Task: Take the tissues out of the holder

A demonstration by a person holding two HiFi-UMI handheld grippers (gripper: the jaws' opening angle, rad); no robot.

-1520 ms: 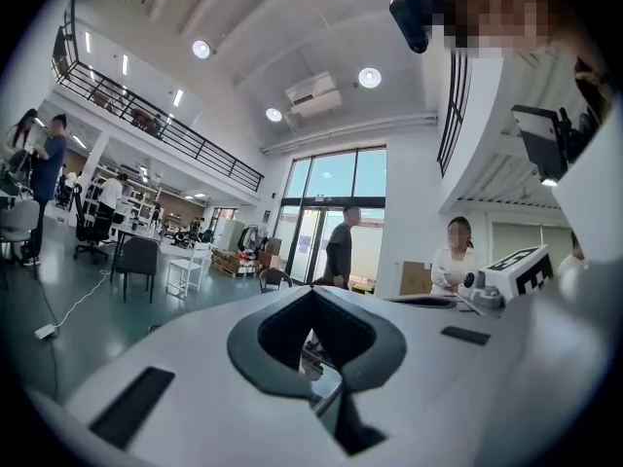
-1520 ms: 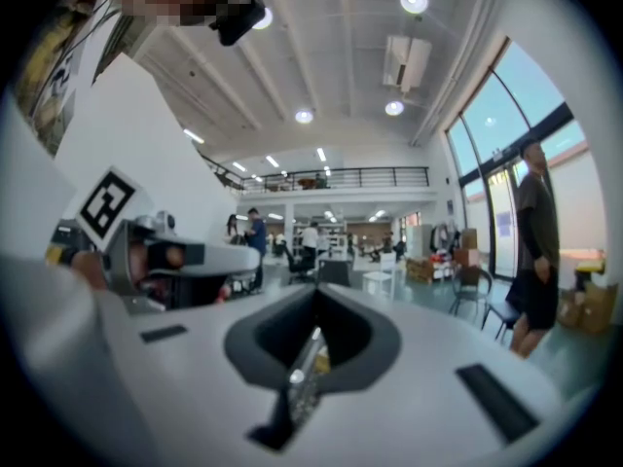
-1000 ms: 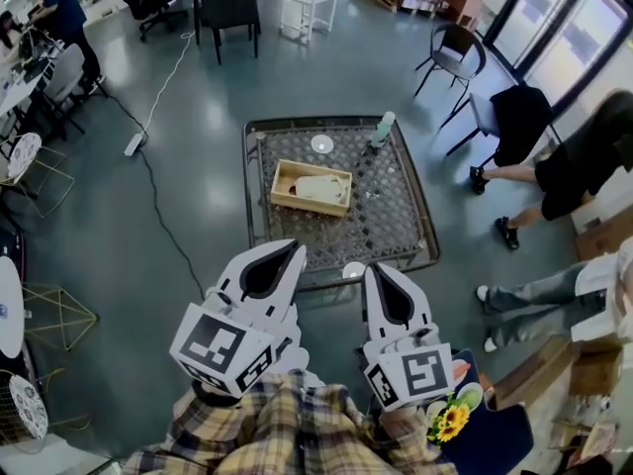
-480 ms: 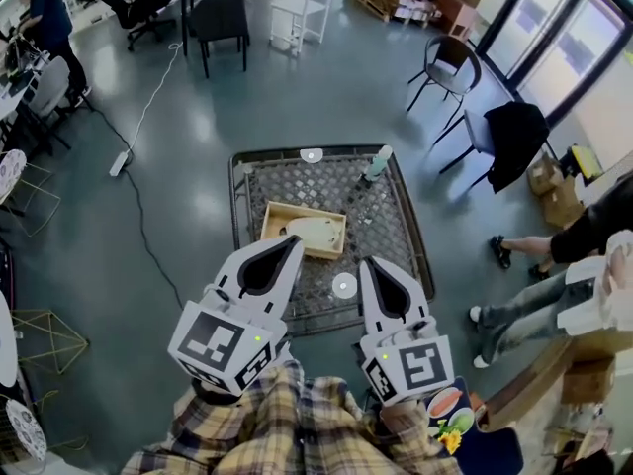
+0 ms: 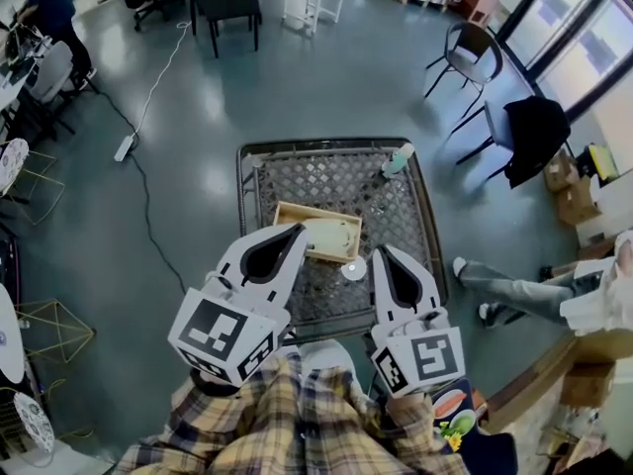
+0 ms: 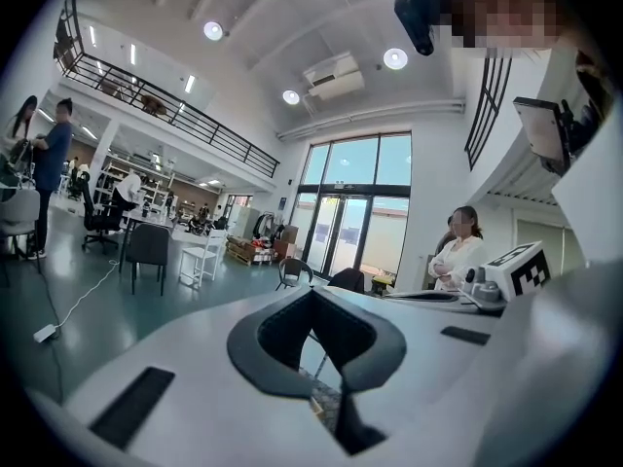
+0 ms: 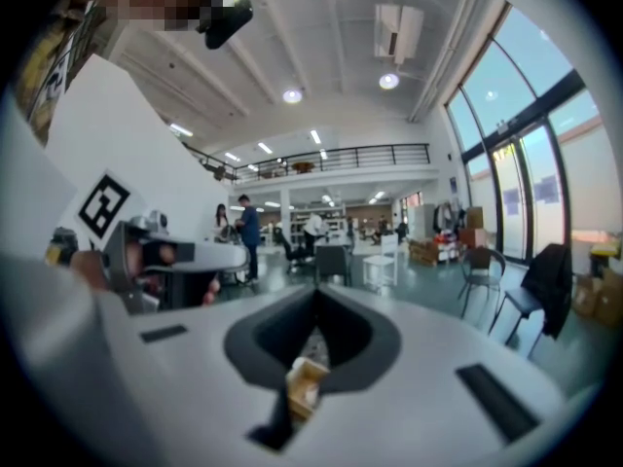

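Note:
A shallow wooden holder (image 5: 297,216) lies on the mesh-topped table (image 5: 396,228), with white tissues (image 5: 332,234) in it. I hold both grippers high over the table's near edge, close to my body. The left gripper (image 5: 294,231) is shut and empty, its tip over the holder's near left side. My right gripper (image 5: 382,253) is also shut with nothing in it, to the right of the holder. In the left gripper view the jaws (image 6: 313,295) meet with only a sliver of table showing. Through the right gripper (image 7: 316,292) I glimpse the wooden holder (image 7: 305,382) far below.
A white round disc (image 5: 353,270) lies on the table near its front edge. A pale green bottle (image 5: 399,159) stands at the far right corner. A person's legs (image 5: 495,290) reach in at the right. Chairs (image 5: 473,52) stand beyond, and a cable (image 5: 148,196) crosses the floor at left.
I have stepped closer: the table and holder have slid down the view, under the gripper tips. Both grippers stay shut. The person at the right has shifted.

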